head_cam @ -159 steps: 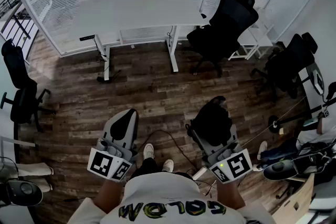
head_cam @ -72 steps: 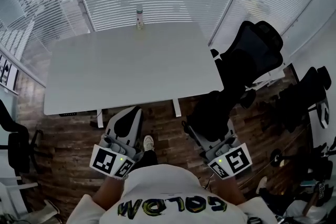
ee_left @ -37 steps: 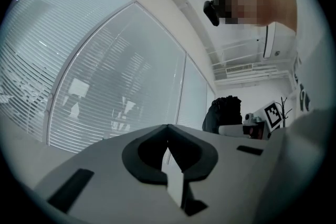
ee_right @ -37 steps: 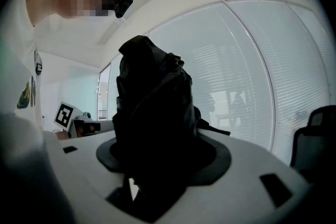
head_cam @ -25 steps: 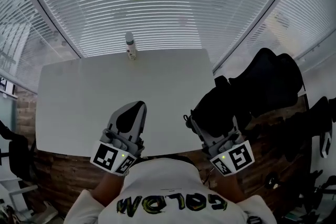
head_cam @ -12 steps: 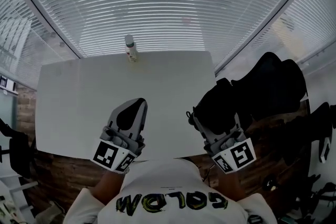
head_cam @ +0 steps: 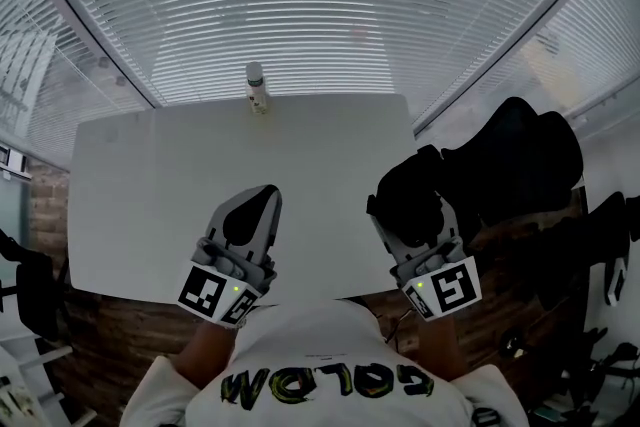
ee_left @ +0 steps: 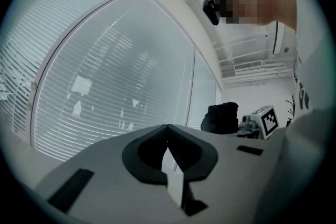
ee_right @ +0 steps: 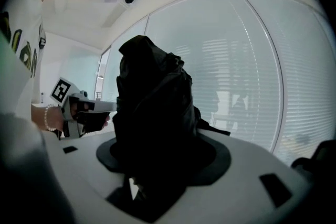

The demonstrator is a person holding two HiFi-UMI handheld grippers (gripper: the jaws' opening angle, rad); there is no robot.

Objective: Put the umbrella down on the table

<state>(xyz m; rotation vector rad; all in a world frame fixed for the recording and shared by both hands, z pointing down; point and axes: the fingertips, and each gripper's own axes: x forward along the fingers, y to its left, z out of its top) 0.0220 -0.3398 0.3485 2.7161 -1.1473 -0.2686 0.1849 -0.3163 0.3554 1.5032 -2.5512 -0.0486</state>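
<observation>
A black folded umbrella (head_cam: 408,202) sits bunched between the jaws of my right gripper (head_cam: 405,212), which is shut on it. It hangs over the right front corner of the white table (head_cam: 140,185). In the right gripper view the umbrella (ee_right: 152,118) fills the middle and hides the jaw tips. My left gripper (head_cam: 262,198) is shut and holds nothing, hovering above the table's front middle. Its jaw tips meet in the left gripper view (ee_left: 168,127), where the umbrella (ee_left: 223,115) shows at the right.
A small bottle (head_cam: 257,87) stands at the table's far edge, against the window blinds (head_cam: 320,5). A black office chair (head_cam: 525,155) stands right of the table. Wooden floor (head_cam: 110,325) shows below the table's front edge.
Both grippers have moved a little forward over the table's front part. The right one, still holding the umbrella, has rolled slightly. The person walked up to the table over the earlier frames.
</observation>
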